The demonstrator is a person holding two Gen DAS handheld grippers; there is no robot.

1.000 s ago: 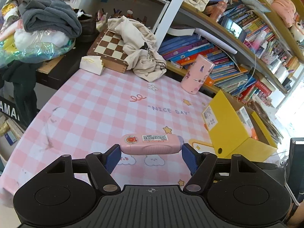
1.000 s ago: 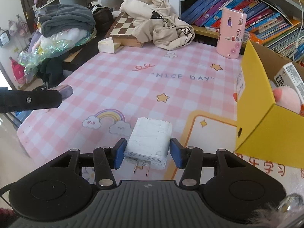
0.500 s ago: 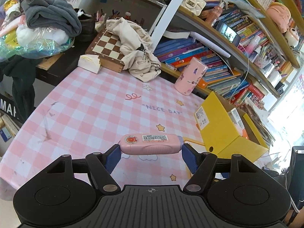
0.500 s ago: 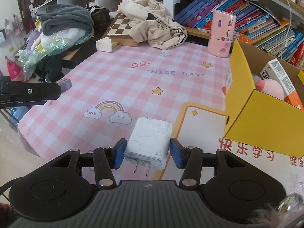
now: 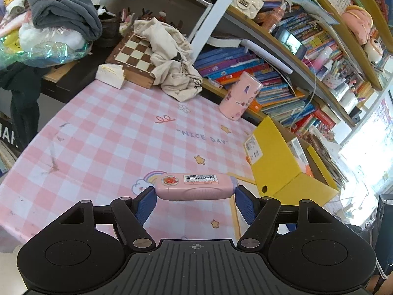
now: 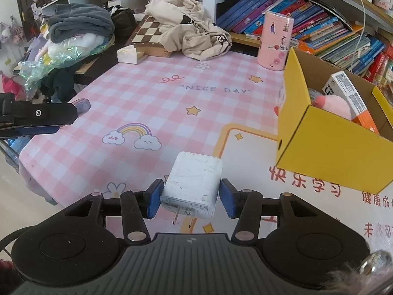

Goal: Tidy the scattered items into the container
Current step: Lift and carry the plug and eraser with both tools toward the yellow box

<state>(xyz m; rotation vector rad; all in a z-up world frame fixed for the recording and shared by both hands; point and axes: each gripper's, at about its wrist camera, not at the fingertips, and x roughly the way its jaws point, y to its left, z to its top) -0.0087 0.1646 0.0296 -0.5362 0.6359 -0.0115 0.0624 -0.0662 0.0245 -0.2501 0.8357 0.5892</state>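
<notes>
Both loads are lifted and in carry: the left tool point(image 5: 195, 200) pinches a pink case point(image 5: 195, 186) end to end, the right tool point(image 6: 191, 198) pinches a white plug adapter point(image 6: 194, 185), so next each must travel over the open yellow box point(image 6: 326, 147) at right of frame and release.

charger point(image 6: 192, 180): scuffed white plastic, matt
pink case point(image 5: 195, 186): smooth plastic
box point(image 6: 331, 152): yellow cardboard
chessboard point(image 5: 133, 54): wood
</notes>
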